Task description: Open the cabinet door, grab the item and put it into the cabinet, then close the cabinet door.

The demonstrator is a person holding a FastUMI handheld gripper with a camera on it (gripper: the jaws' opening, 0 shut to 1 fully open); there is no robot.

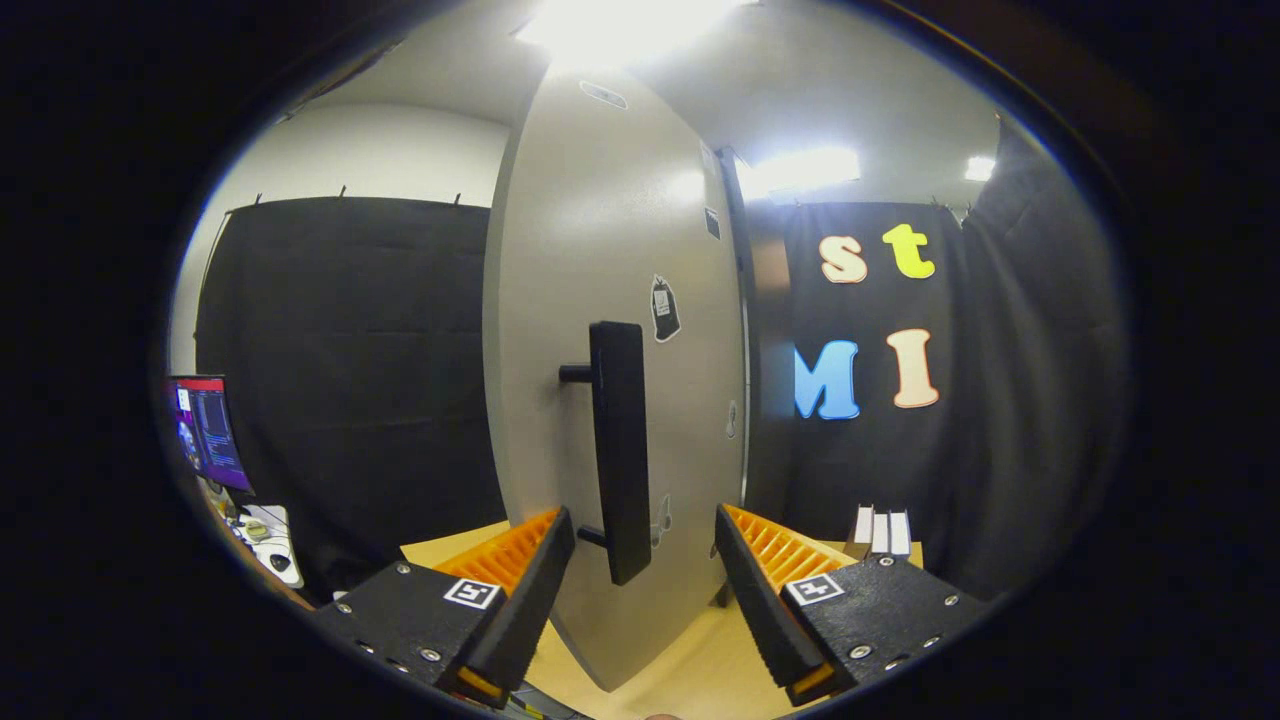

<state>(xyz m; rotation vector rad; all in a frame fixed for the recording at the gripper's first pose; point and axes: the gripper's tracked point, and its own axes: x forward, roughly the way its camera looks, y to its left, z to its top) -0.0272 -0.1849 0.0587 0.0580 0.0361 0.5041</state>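
A pale grey cabinet door (610, 330) stands swung out toward the camera, its leading edge facing the gripper (645, 560) and its flat face angling away toward the hinge side. A long black bar handle (620, 450) runs upright down the door on two short posts, its lower end hanging between the two fingers, just ahead of them. The fingers are spread wide apart, one on each side of the handle, neither touching it. Several small stickers (665, 308) dot the door's face beyond the handle.

The door's bottom edge hangs close above a light wooden worktop (700, 670), which stretches under the fingers and back toward the booth's black cloth wall (350, 380). Near the worktop's far right edge, beyond the right finger, a small box-like item with white panels (880, 532) stands upright; what it is cannot be told. The cabinet's inside is hidden behind the open door.

Past the worktop's left edge, a lit monitor (210, 432) glows above a cluttered desk (265, 545) strewn with cables and small objects. Overhead, bright ceiling lights (800, 170) flare against a white ceiling, and a plain white wall rises above the cloth.
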